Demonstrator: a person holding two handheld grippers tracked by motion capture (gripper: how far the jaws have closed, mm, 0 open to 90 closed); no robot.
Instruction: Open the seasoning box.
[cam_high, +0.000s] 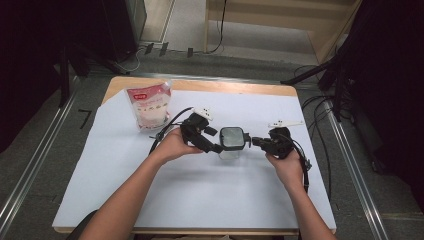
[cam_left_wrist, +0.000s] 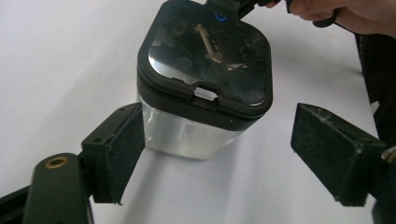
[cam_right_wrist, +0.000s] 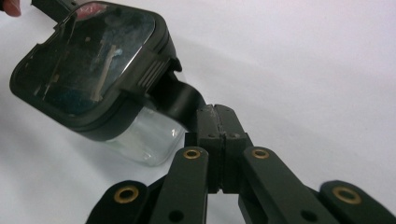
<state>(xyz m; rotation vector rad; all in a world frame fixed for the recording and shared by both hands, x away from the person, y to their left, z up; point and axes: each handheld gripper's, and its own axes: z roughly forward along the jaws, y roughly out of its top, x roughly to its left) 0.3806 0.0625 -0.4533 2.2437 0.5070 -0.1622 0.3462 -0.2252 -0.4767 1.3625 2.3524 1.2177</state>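
Note:
A clear square container with a glossy black lid (cam_high: 232, 140) stands on the white sheet mid-table. In the left gripper view the container (cam_left_wrist: 205, 70) sits just beyond my left gripper (cam_left_wrist: 219, 154), which is open. One pad (cam_left_wrist: 122, 144) is close by the clear wall and the other pad (cam_left_wrist: 329, 149) stands well off to the side. From the high view, the left gripper (cam_high: 219, 148) is at the container's left. My right gripper (cam_right_wrist: 218, 116) is shut on the black handle tab that juts from the lid (cam_right_wrist: 88, 60). It comes in from the right (cam_high: 255, 141).
A red and white pouch (cam_high: 149, 106) stands upright at the back left of the white sheet (cam_high: 200, 200). The sheet covers a wooden table (cam_high: 200, 85). Cables trail off the table's right side, with dark stands and floor rails around it.

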